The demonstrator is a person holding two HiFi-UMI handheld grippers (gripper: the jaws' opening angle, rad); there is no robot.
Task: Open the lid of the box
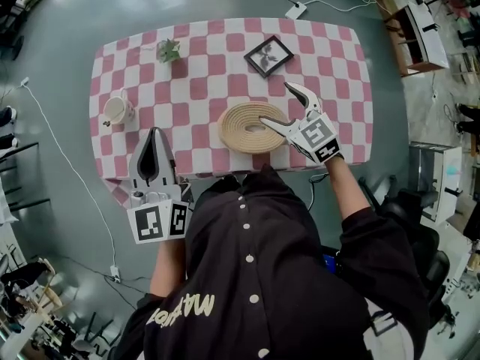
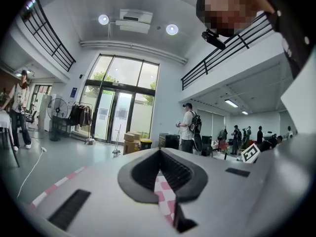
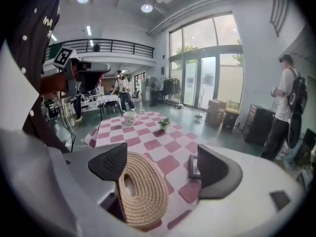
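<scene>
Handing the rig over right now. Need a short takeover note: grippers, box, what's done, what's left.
Left hand-held gripper: shut, empty, at the near left edge of the table, away from the box.
Right hand-held gripper: open, jaws apart over the right side of the woven box, not closed on anything.
Box: near the middle of the table's front edge, with the lid on.
Done: approach only.
Left: close on the lid and lift it off.

Low round coiled-rope box (image 1: 253,145), lid (image 1: 241,120) on, sits flat near the front edge of the table (image 1: 202,88).
</scene>
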